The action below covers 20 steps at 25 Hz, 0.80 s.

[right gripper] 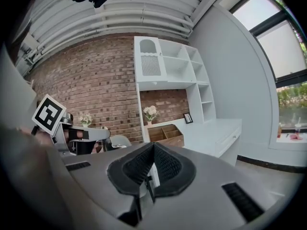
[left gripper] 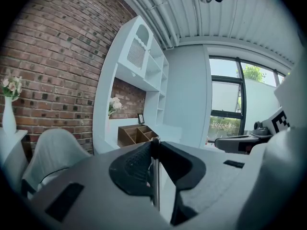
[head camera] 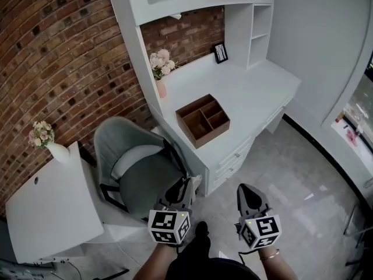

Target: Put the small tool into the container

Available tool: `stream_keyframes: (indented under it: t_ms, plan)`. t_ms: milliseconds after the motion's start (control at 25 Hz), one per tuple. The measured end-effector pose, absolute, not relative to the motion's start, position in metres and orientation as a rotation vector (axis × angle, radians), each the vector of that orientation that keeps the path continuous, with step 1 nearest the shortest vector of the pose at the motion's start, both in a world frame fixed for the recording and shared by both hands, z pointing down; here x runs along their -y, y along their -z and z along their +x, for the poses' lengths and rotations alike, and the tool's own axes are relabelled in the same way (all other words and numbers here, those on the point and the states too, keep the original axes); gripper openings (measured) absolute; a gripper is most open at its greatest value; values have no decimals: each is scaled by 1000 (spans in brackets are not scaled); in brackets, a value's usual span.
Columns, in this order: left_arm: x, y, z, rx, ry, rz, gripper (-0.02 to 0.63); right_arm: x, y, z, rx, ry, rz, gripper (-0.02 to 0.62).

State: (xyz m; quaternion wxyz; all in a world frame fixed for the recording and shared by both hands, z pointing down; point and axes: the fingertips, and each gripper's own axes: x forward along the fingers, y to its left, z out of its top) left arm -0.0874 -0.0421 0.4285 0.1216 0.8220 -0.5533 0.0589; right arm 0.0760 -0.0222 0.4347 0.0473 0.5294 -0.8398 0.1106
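You stood in a home study corner: a white desk with a shelved hutch ran along the brick wall filling the head view's upper left, and a grey padded chair sat at frame centre. On the desk stood a vase of flowers, a small picture frame and a wooden desk organiser.

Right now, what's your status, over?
Left gripper and right gripper both shut, empty. No small tool in sight. Wooden container on white desk ahead. Grey chair front-left.
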Motion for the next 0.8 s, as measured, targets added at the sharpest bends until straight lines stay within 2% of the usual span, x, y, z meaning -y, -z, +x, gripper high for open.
stream_keyframes:
  t_ms: [800]
  plan:
    - [179,-417,-102,1516,-136,2450,67,142,-448,52,2467,-381,1684,3]
